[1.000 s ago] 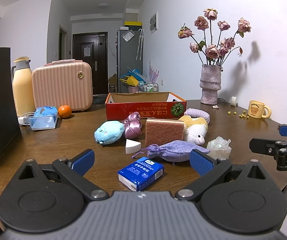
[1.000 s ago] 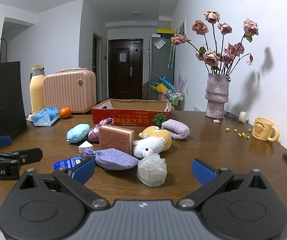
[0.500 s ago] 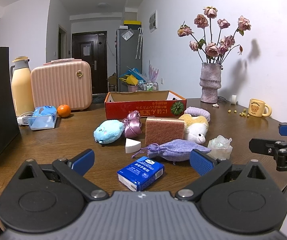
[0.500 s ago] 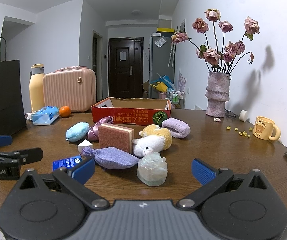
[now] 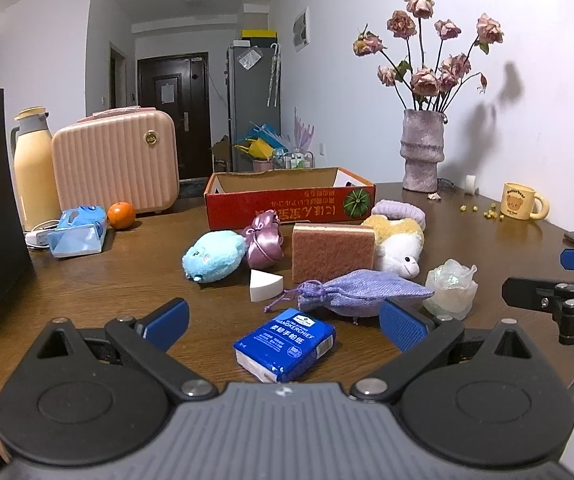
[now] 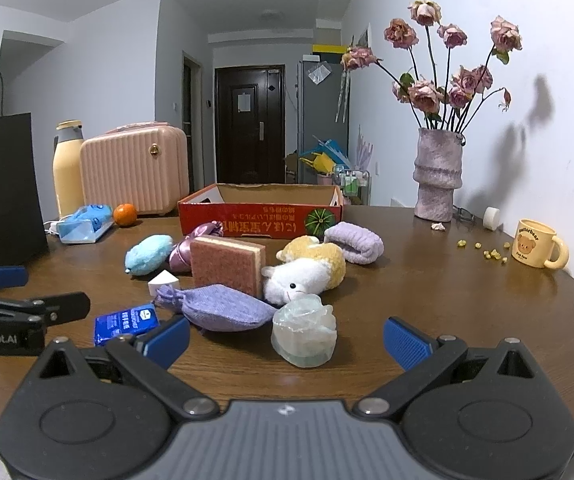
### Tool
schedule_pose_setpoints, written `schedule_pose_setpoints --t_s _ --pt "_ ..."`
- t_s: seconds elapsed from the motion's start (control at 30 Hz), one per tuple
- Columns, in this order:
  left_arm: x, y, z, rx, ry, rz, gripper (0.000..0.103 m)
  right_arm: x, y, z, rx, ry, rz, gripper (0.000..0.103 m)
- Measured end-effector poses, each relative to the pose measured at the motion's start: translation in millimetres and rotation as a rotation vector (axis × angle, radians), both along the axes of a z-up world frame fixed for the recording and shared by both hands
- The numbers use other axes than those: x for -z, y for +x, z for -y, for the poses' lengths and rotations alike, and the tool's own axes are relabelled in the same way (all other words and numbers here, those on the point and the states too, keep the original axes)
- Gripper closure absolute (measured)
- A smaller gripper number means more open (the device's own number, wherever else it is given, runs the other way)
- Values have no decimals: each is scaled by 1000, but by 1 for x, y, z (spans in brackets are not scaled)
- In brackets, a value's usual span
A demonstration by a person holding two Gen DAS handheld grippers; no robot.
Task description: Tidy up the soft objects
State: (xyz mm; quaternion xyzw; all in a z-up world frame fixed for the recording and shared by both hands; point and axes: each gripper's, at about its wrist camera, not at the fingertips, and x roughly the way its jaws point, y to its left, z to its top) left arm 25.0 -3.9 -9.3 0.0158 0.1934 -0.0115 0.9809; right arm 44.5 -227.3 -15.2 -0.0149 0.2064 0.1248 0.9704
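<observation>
We held both grippers low over the near edge of the table (image 5: 87, 280), jaws spread wide and empty: left gripper (image 5: 283, 318), right gripper (image 6: 287, 336). At 12 o'clock of the left one lay a blue tissue pack (image 5: 287, 344) printed "HANDKERCHIEF". Beyond it sat a purple pouch (image 5: 363, 294), a sponge (image 5: 333, 250), a white wedge (image 5: 265, 280), a blue plush (image 5: 215, 256), a pink satin bag (image 5: 265, 238) and a white-yellow plush (image 5: 401, 246). At 12 o'clock of the right gripper was a clear bath pouf (image 6: 305, 332). The red box (image 6: 261, 216) bore upside-down writing we could not read. The left gripper's side read "enRobot.AI" in the right view. Bare wood lay open at 2 o'clock, toward the bear mug (image 6: 537, 244)
</observation>
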Motion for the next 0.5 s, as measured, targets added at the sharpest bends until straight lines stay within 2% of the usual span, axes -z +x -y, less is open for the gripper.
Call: schedule_pose_setpoints --t_s 0.5 --pt "17 49 4 52 94 -94 0 20 34 -3 13 -2 -62 0"
